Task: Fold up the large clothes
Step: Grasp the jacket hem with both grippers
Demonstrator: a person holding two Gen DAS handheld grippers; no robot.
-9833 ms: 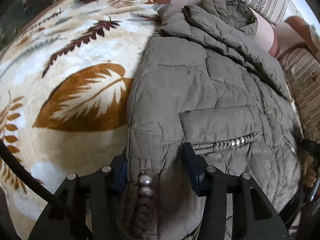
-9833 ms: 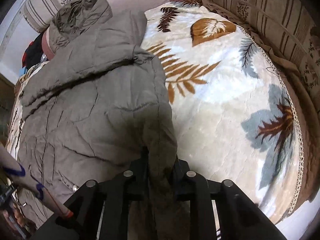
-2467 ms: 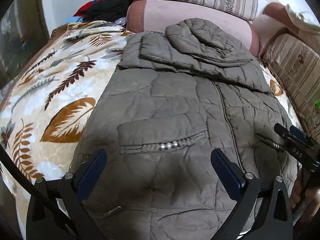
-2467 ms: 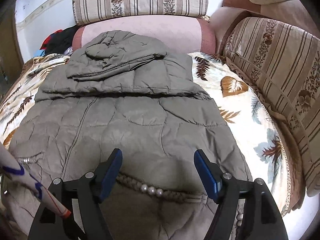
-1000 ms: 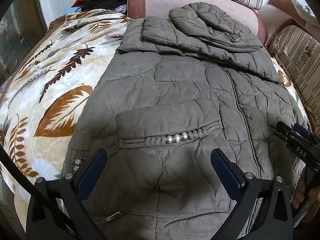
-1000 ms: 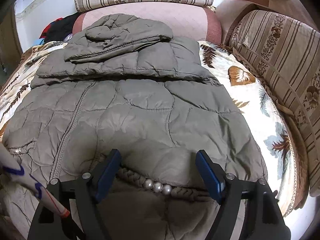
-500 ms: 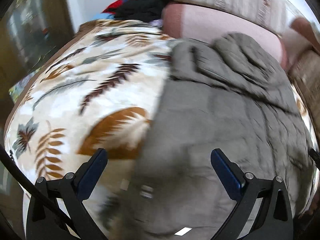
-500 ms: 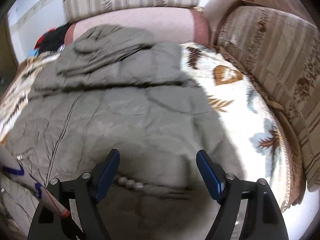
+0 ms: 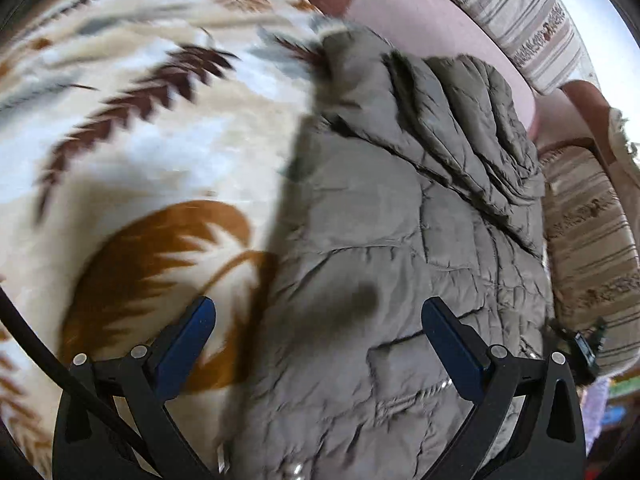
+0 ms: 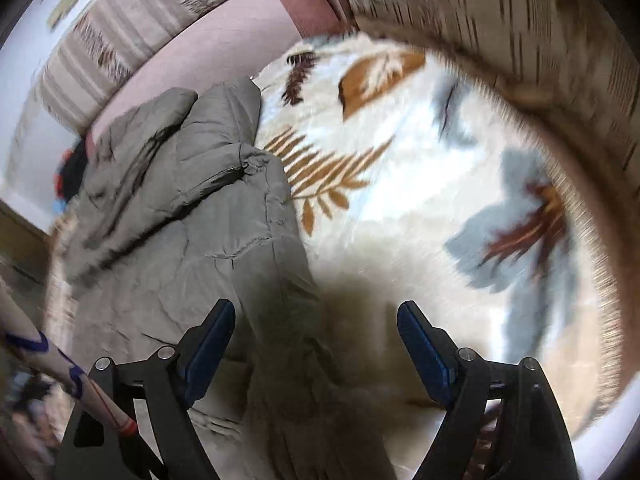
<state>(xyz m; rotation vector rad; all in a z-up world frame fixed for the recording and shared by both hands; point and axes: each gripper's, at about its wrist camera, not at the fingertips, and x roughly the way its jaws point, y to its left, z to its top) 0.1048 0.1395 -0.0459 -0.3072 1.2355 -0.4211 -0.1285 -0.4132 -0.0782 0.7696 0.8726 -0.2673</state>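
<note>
An olive quilted jacket [image 9: 400,248] lies flat on the leaf-print blanket [image 9: 132,160], its hood and sleeves folded over the top end near the sofa back. My left gripper [image 9: 318,344] is open and empty, hovering over the jacket's left side edge. In the right wrist view the jacket [image 10: 192,240] fills the left half; my right gripper [image 10: 316,344] is open and empty over the jacket's right side edge, where it meets the blanket [image 10: 440,184]. Both views are motion-blurred.
A pink sofa back [image 9: 420,28] with striped cushions [image 9: 520,12] runs along the far side. A striped cushion [image 10: 520,28] lines the right edge. Dark clothes [image 10: 76,168] lie at the far left corner.
Both grippers, open throughout, have swung outward: the left from over the jacket's lower middle to its left edge, the right to its right edge. The jacket has not moved.
</note>
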